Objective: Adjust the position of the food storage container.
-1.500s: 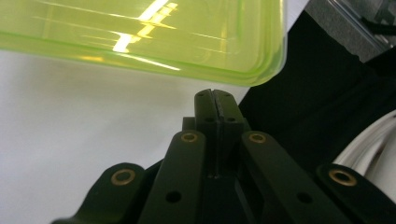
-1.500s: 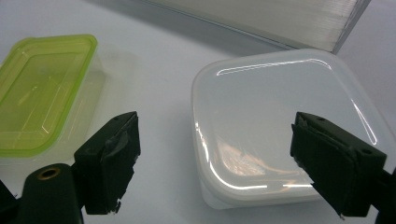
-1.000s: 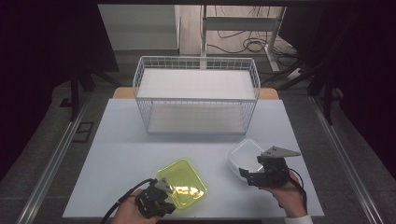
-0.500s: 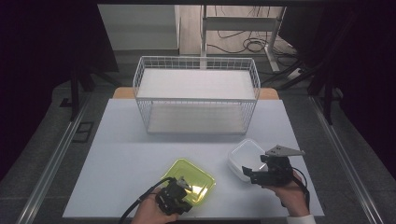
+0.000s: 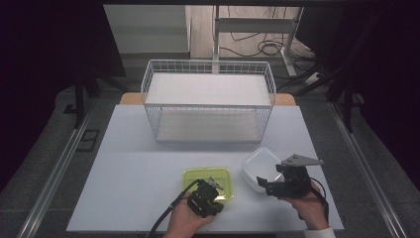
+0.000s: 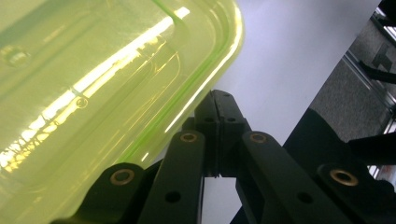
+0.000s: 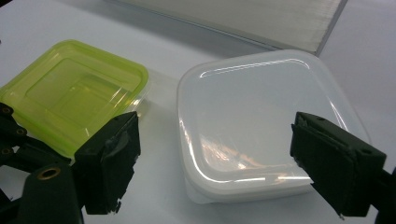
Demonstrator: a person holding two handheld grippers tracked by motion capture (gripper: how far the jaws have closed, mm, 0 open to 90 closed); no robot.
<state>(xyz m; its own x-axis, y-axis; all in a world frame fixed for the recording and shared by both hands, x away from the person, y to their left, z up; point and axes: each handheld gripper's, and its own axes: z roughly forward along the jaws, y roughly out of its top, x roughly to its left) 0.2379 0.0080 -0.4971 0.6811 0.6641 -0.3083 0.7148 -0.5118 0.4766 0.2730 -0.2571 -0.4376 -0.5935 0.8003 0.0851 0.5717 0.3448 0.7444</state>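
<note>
A yellow-green lidded container (image 5: 208, 177) (image 7: 74, 95) lies on the white table (image 5: 133, 173) near its front edge. My left gripper (image 5: 214, 188) (image 6: 217, 100) is shut with nothing between its jaws, and its tips rest against that container's (image 6: 93, 79) near rim. Just to the right lies a white lidded container (image 5: 261, 167) (image 7: 261, 126). My right gripper (image 5: 265, 186) (image 7: 222, 168) is open wide at the white container's near side. One jaw stands off each corner, and neither pad touches the container.
A white wire basket (image 5: 208, 96) stands at the back middle of the table, its wall (image 7: 261, 18) just beyond both containers. The table's front edge is close behind both hands. Cables trail from the grippers toward the person.
My left gripper has travelled to the right along the front of the table, and the yellow-green container has slid with it toward the white one. The right gripper has stayed put.
</note>
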